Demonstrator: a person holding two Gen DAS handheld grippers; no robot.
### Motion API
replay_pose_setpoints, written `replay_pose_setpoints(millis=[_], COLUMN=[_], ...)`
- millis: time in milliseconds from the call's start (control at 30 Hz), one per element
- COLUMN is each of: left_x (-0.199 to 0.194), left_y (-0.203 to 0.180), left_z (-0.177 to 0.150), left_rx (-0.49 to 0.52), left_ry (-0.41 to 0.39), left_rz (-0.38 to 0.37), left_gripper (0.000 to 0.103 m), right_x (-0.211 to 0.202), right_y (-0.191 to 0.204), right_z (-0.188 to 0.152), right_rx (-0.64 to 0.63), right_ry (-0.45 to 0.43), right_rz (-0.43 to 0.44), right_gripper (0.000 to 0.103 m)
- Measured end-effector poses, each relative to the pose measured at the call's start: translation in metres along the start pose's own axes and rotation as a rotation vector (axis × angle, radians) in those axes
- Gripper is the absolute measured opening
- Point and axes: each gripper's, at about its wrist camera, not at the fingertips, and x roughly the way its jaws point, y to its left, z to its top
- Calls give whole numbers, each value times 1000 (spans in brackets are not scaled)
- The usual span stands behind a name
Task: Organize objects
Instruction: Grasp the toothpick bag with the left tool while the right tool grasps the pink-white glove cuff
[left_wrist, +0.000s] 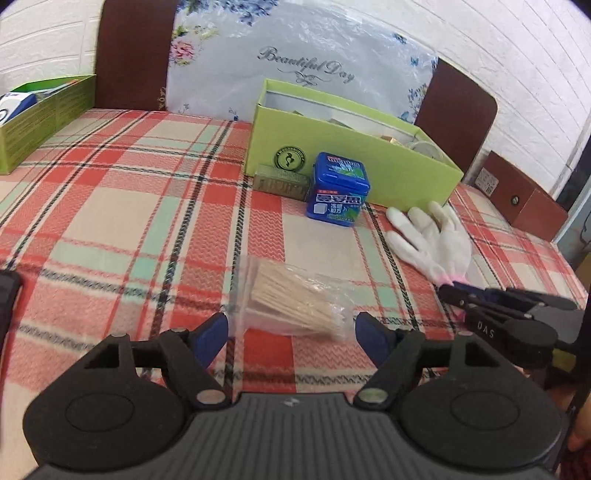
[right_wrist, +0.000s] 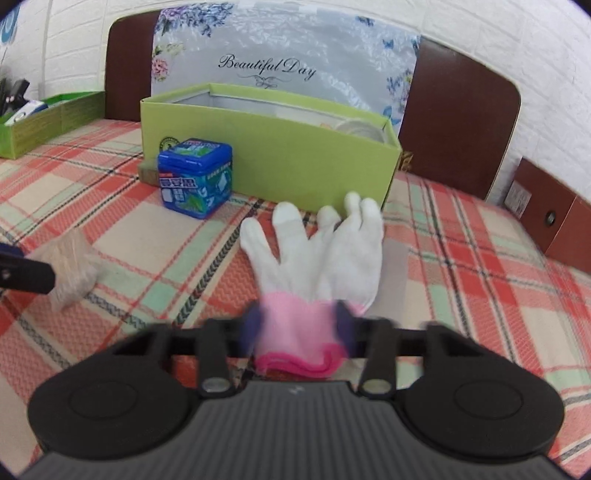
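A clear bag of wooden toothpicks (left_wrist: 295, 302) lies on the plaid cloth between the fingers of my left gripper (left_wrist: 291, 332), which is open around its near end. White gloves with pink cuffs (right_wrist: 325, 251) lie in front of the green box (right_wrist: 295, 166). My right gripper (right_wrist: 299, 328) has its fingers against both sides of the pink cuff, blurred by motion. The gloves (left_wrist: 432, 236) and right gripper (left_wrist: 498, 317) also show in the left wrist view. A blue gum tin (left_wrist: 340, 188) stands by the box (left_wrist: 388, 170).
A small olive box (left_wrist: 282, 182) sits left of the blue tin. A second green box (left_wrist: 40, 114) with items stands at far left. A floral bag (left_wrist: 295, 62) and brown chair backs (left_wrist: 133, 51) line the table's far edge.
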Motion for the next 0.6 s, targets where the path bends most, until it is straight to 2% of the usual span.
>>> replay_pose_setpoints(millis=[167, 233, 267, 300, 333, 367, 467, 533, 600], left_x=[0, 13, 20, 25, 27, 31, 48, 61, 68], left_y=[8, 8, 7, 6, 3, 0, -13, -25, -36], left_z=[0, 3, 5, 7, 10, 14, 24, 28, 28], left_rx=[-157, -205, -226, -241, -238, -224, -139, -41, 35], left_ry=[27, 35, 51, 53, 33, 22, 25, 48, 62], left_rz=[-30, 0, 13, 17, 16, 6, -41, -64, -35], left_gripper=[80, 82, 82, 82, 82, 82, 74, 68, 70], right_x=[-25, -34, -38, -41, -43, -44, -42, -37, -32], right_y=[-5, -3, -3, -3, -3, -3, -4, -9, -15], right_z=[-10, -10, -9, -7, -6, -5, -4, -5, -6], right_rx=[55, 52, 47, 45, 44, 39, 7, 31, 66], right_ry=[-1, -22, -31, -43, -56, -67, -76, -60, -45], right_rz=[110, 108, 111, 110, 98, 82, 35, 37, 42], right_gripper=[7, 8, 14, 31, 43, 63, 65, 65, 65])
